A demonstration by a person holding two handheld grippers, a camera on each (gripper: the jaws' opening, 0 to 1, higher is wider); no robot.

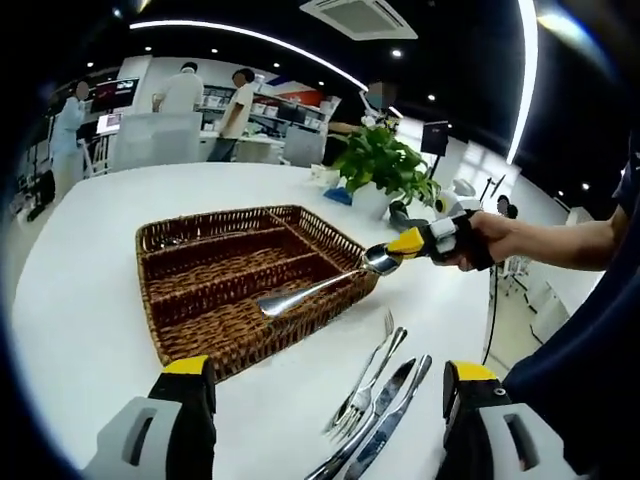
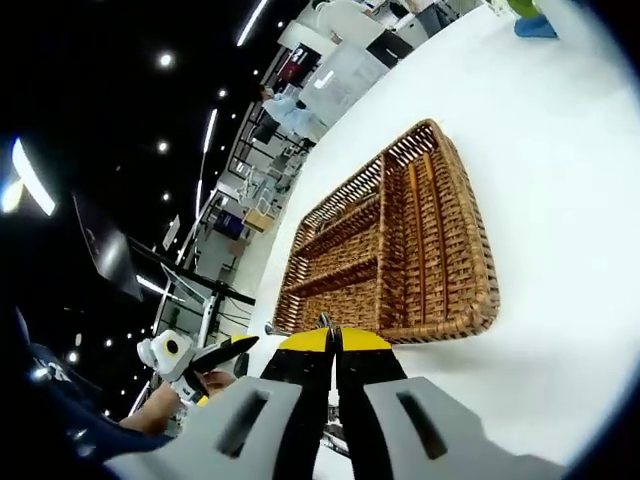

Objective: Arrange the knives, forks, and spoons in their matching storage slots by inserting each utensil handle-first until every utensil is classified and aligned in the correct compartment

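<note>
The right gripper [image 1: 408, 243] has its jaws clamped on the bowl of a spoon [image 1: 315, 290], handle slanting down into the near compartment of the wicker tray [image 1: 190, 345] on the white table [image 1: 90, 300]. In the right gripper view those jaws [image 2: 333, 340] are pressed together just short of the tray's edge [image 2: 470, 310]. The left gripper [image 1: 330, 385] hovers with jaws spread wide and holding nothing; between them on the table lie two forks [image 1: 368, 380] and two knives [image 1: 385, 420], side by side, beside the tray. A potted plant [image 1: 380, 165] stands beyond.
</note>
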